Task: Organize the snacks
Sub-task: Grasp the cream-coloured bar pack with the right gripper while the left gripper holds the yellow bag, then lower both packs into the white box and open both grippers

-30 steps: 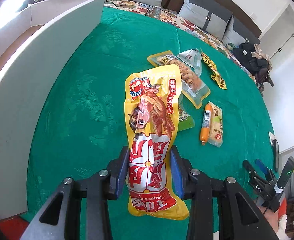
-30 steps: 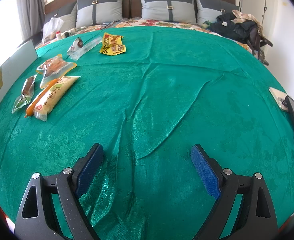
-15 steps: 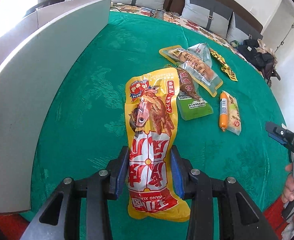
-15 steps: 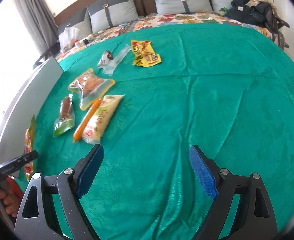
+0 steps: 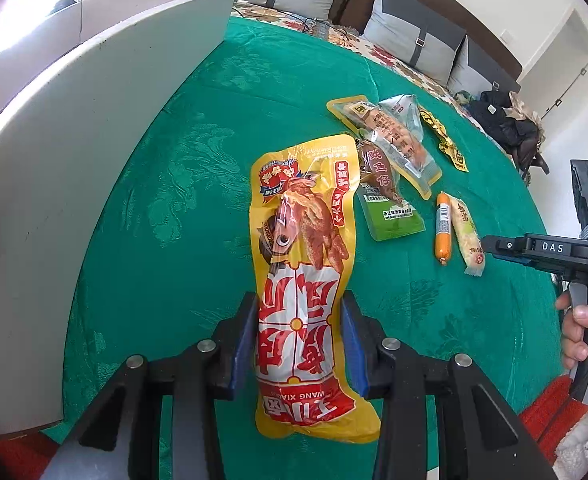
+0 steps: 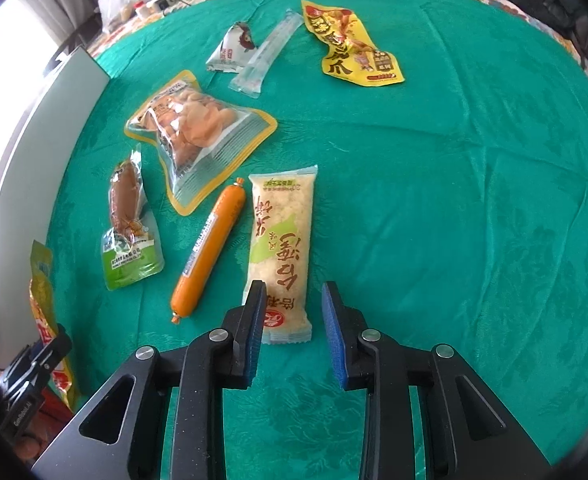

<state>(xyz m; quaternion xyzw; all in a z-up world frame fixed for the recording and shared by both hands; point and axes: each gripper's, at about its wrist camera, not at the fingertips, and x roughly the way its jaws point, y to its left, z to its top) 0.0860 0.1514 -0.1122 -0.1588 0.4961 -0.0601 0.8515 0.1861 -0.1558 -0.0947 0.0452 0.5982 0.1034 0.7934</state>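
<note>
My left gripper point(image 5: 299, 340) is shut on a long yellow and red snack bag point(image 5: 302, 248) and holds it above the green cloth. The bag also shows at the left edge of the right wrist view point(image 6: 42, 300). My right gripper point(image 6: 292, 332) is open, its jaws on either side of the near end of a pale rice-cracker pack point(image 6: 284, 240), which lies flat on the cloth. An orange sausage point(image 6: 210, 244) lies just left of the pack. The right gripper shows in the left wrist view point(image 5: 534, 252).
A white box point(image 5: 74, 160) stands along the left of the cloth. A green squid pack point(image 6: 128, 236), a clear pack of fried pieces point(image 6: 198, 136), a small white pack point(image 6: 234, 46), a clear stick pack point(image 6: 268, 54) and a yellow chicken-feet bag point(image 6: 350, 46) lie farther back.
My right gripper has moved left and down to the rice-cracker pack and its jaws have narrowed around it. My left gripper still holds the yellow bag, shifted slightly.
</note>
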